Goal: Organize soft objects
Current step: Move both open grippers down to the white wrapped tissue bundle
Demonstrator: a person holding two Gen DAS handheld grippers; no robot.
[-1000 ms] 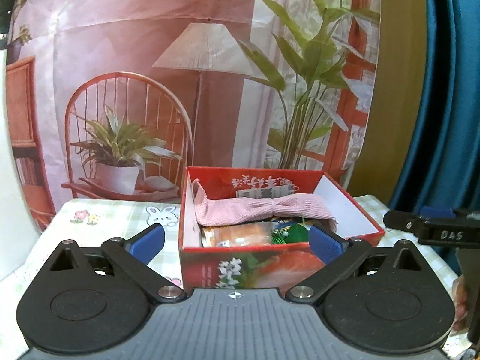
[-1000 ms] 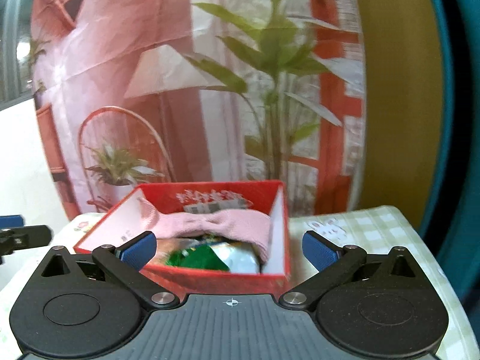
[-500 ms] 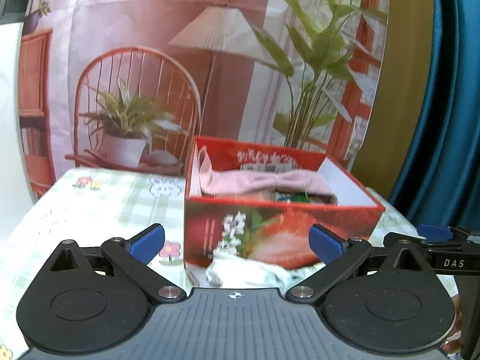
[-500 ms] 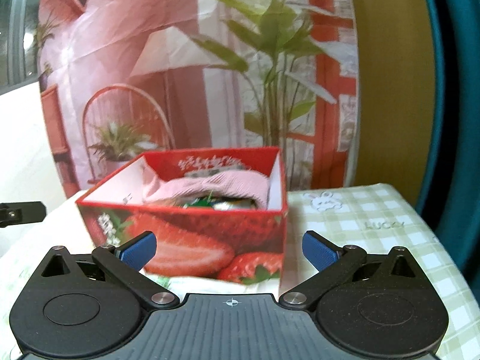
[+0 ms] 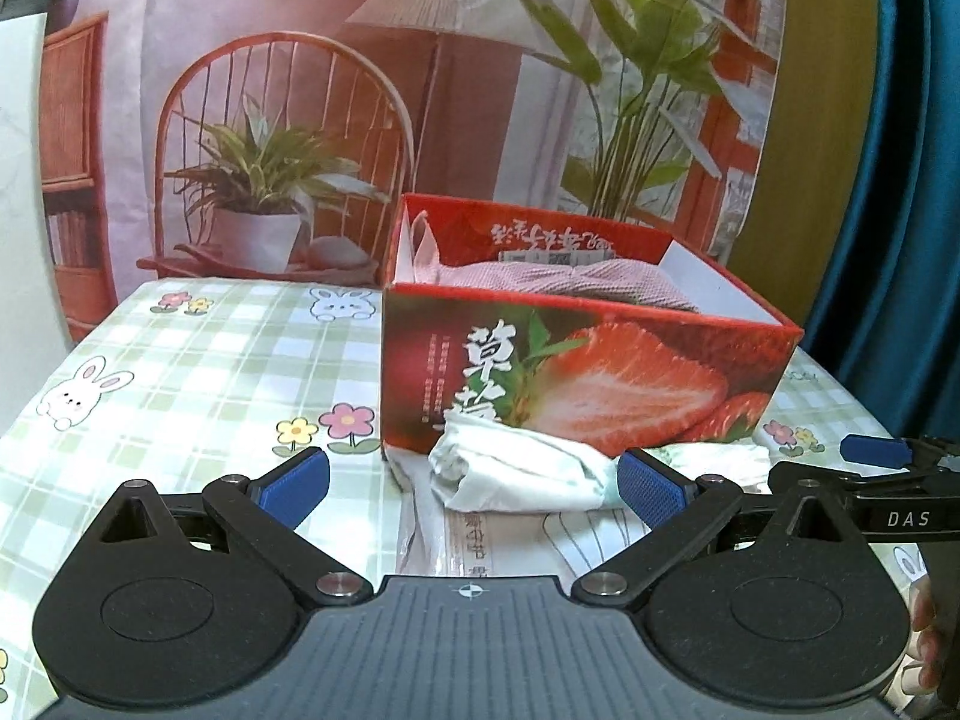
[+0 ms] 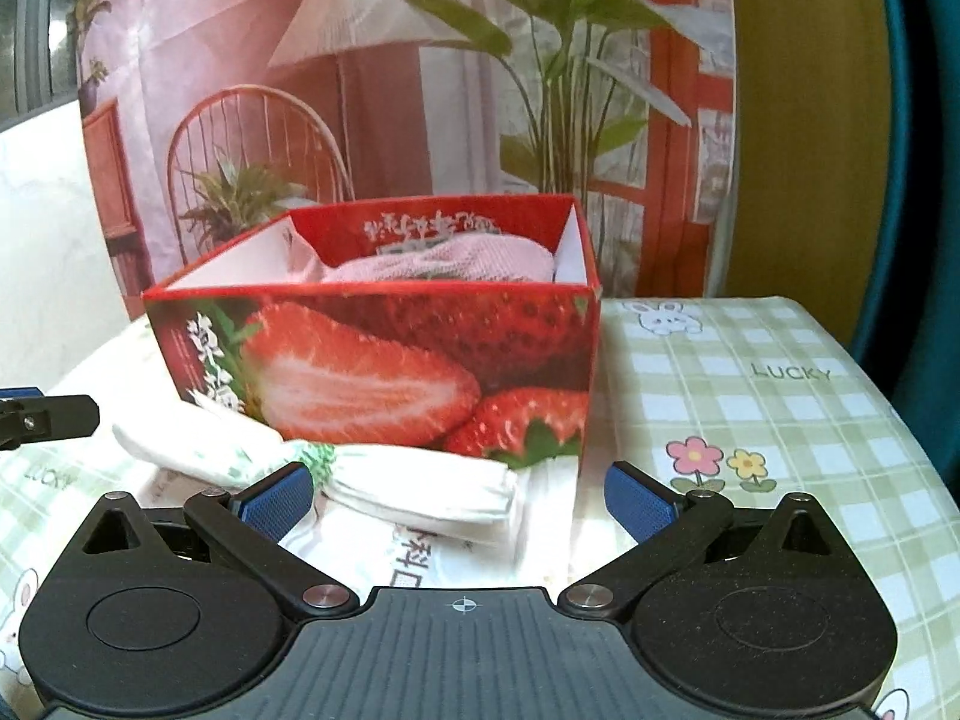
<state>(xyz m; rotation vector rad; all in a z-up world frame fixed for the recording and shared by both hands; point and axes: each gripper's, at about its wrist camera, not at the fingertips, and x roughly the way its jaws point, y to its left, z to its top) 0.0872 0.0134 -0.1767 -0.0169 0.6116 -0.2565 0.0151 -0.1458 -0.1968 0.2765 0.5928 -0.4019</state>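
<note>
1. Now lower and nearer than a second ago, facing the checked desk [image 5: 198,360] instead of looking down into the box.
2. Strawberry box [image 5: 576,372], frame centre, already packed with pink cloth [image 5: 570,285], likely as the store.
3. White folded bundle [image 5: 516,474] lying against the box front, lower centre.
4. Left tool [image 5: 473,483] and right tool [image 6: 459,501] spread wide, empty, apparently poised to grasp the bundle.

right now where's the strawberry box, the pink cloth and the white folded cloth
strawberry box [image 5: 600,384]: left wrist view, front wall
pink cloth [image 6: 444,261]: right wrist view, top of the bundle inside the box
white folded cloth [image 5: 516,474]: left wrist view, middle of the fold
</note>
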